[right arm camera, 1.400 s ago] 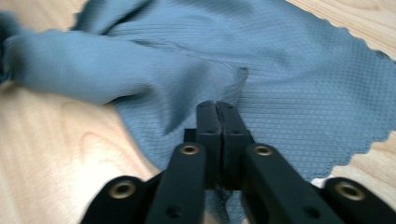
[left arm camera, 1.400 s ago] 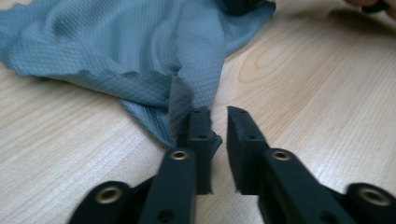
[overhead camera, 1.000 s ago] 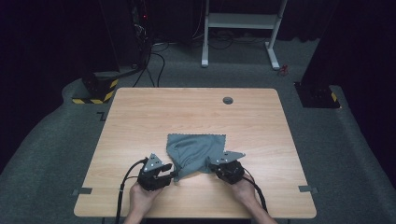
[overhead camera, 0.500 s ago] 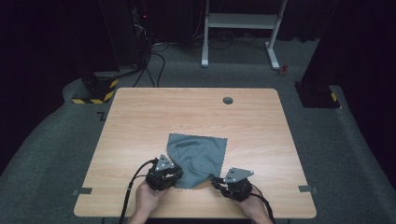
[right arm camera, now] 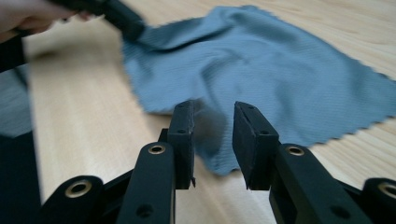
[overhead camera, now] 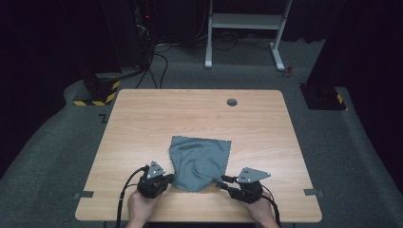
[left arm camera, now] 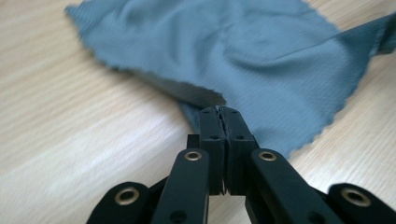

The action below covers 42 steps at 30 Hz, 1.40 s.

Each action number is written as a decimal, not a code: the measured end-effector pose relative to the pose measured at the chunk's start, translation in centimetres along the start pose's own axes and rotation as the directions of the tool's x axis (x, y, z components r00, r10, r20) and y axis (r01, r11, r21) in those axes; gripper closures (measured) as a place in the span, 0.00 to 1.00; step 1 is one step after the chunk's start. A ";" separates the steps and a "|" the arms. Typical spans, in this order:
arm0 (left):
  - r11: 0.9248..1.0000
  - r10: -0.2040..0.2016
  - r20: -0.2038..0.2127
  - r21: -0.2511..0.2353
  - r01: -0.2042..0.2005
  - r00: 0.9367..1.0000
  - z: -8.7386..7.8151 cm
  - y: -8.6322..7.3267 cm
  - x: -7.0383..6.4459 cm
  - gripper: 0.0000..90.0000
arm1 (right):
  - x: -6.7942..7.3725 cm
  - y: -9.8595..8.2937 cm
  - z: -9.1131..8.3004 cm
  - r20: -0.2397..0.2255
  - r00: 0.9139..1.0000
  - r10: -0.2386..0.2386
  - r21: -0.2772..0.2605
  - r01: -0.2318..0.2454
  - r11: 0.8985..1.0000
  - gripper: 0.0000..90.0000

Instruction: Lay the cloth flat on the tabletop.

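A grey-blue cloth [overhead camera: 199,160] lies rumpled on the wooden table [overhead camera: 142,118], near its front edge. My left gripper [overhead camera: 168,179] is at the cloth's near left corner. In the left gripper view its jaws [left arm camera: 219,112] are pressed together on the cloth's edge [left arm camera: 261,60]. My right gripper [overhead camera: 223,180] sits at the near right corner, with its jaws apart. In the right gripper view the gap [right arm camera: 212,109] hangs over a corner of the cloth [right arm camera: 261,70] without touching it. That view also has the left gripper [right arm camera: 123,21] holding the far corner.
A round cable hole [overhead camera: 231,101] sits near the table's far edge. Grey tape strips [overhead camera: 83,194] [overhead camera: 310,192] mark the front corners. Behind the table are a white frame [overhead camera: 242,28], floor cables and a yellow-black striped base [overhead camera: 97,95].
Both grippers have drawn back toward the table's near edge. The right gripper has let go of the cloth and moved right. The cloth now lies flatter.
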<state>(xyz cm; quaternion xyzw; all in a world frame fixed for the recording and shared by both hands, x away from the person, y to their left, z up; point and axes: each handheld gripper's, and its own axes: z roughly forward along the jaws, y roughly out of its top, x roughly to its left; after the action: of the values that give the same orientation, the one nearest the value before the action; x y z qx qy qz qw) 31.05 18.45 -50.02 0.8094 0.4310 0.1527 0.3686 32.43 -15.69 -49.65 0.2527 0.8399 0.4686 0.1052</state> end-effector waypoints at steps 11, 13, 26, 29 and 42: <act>0.998 -0.056 -0.061 0.031 0.058 0.997 -0.5 -1.8 1.4 0.95 | 0.6 0.1 3.2 -0.011 1.000 0.000 0.166 0.002 0.986 0.73; 0.997 -0.073 -0.070 0.033 0.075 0.995 -0.5 -2.2 1.7 0.94 | 0.6 -0.1 3.1 0.001 1.000 0.001 0.168 -0.001 0.986 0.71; 0.997 -0.066 -0.136 -0.036 0.062 0.989 0.5 -1.5 2.2 0.56 | 0.4 -1.2 1.8 0.072 0.996 0.048 0.150 -0.059 0.987 0.71; 0.998 -0.055 -0.146 -0.034 0.051 0.988 0.9 -1.4 2.2 0.55 | 1.4 -1.2 1.7 0.055 0.998 0.025 0.132 -0.032 0.991 0.72; 0.999 -0.034 -0.153 -0.013 0.032 0.988 1.3 -1.5 2.0 0.52 | 3.5 -1.3 2.8 0.053 0.993 -0.104 0.201 0.091 0.975 0.94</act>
<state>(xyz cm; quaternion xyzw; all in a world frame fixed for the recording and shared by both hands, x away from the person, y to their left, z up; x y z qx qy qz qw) 32.09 20.04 -52.17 0.7861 0.4706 0.2106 0.3409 30.18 -12.39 -52.03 0.2350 0.8901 0.3685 0.1289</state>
